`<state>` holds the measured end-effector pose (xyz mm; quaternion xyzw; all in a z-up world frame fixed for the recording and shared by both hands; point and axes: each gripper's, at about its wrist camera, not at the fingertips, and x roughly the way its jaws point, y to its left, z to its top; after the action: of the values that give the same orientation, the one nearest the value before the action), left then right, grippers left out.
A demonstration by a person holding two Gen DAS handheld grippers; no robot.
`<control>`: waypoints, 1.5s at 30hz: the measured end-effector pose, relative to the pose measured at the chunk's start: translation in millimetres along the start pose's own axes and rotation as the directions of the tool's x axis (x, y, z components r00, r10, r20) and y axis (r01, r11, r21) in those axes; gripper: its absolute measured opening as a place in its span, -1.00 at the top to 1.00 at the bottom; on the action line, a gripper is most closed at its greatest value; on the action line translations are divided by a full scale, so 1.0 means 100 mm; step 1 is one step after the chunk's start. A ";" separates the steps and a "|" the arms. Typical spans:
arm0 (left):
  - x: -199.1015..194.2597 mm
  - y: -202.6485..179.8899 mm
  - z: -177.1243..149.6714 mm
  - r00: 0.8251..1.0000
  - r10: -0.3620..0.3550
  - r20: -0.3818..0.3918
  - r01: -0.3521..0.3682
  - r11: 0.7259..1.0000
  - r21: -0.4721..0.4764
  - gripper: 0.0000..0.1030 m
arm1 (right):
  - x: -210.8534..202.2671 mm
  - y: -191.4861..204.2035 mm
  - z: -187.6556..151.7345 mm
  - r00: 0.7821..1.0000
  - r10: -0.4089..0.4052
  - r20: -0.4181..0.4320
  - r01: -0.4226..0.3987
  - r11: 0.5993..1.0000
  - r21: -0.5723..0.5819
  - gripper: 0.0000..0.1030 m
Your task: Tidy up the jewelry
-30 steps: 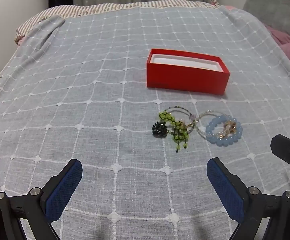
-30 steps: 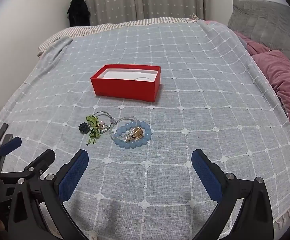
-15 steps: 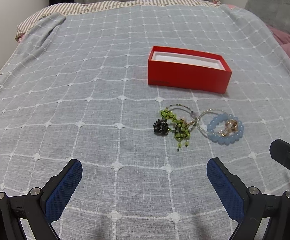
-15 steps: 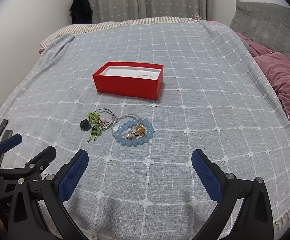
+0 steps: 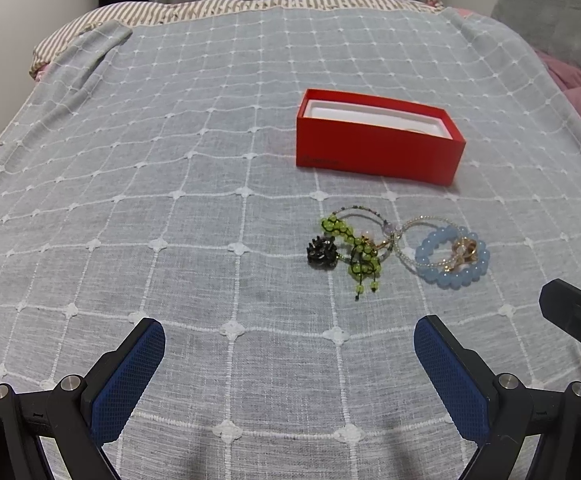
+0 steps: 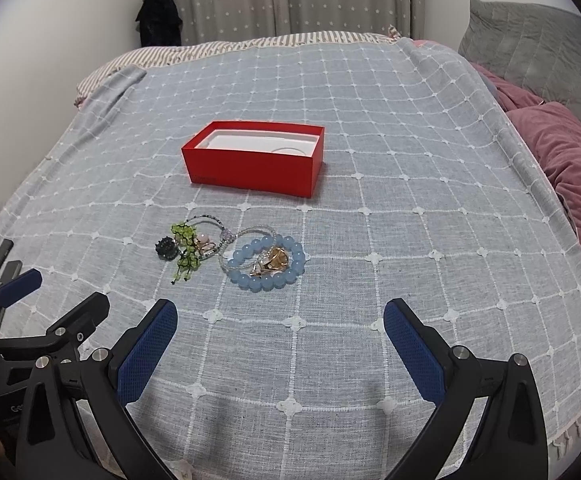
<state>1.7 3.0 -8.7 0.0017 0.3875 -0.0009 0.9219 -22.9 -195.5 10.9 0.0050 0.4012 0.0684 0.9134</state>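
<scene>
An open red box (image 5: 378,148) (image 6: 256,170) with a white lining sits on the bed. In front of it lies a cluster of jewelry: a pale blue bead bracelet (image 5: 452,258) (image 6: 268,262) with a gold piece inside it, a green bead strand (image 5: 356,254) (image 6: 184,250), a small black flower piece (image 5: 322,254) (image 6: 165,247) and thin beaded loops. My left gripper (image 5: 290,356) hovers open short of the cluster. My right gripper (image 6: 280,338) is open too, just short of the blue bracelet. Both hold nothing.
A grey-blue checked bedspread (image 5: 170,160) covers the bed. Pink and grey pillows (image 6: 562,152) lie at the right edge. A curtain and a dark garment (image 6: 158,16) hang at the far wall. The left gripper's body (image 6: 22,320) shows at the right view's lower left.
Both grippers have edged slightly forward and tilted, so the box and jewelry sit a little lower in view. Nothing was picked up.
</scene>
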 end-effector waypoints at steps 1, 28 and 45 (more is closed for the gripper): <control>0.00 0.00 0.00 1.000 0.000 0.005 0.000 1.000 -0.002 -0.99 | 0.00 -0.01 0.00 1.000 0.005 -0.003 -0.005 1.000 0.003 -1.00; 0.02 0.04 0.02 1.000 0.002 0.017 -0.002 1.000 -0.019 -0.99 | 0.04 0.01 -0.02 1.000 0.008 -0.014 -0.008 1.000 -0.006 -1.00; 0.30 0.24 0.14 0.997 0.004 -0.080 -0.009 0.998 -0.060 -0.62 | 0.39 -0.28 0.04 0.985 0.117 -0.125 -0.100 0.986 0.135 -0.12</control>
<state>33.0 27.4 -20.1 -0.0247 0.4238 0.0139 0.9053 9.5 -217.9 -17.0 0.0808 0.4635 0.0922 0.8776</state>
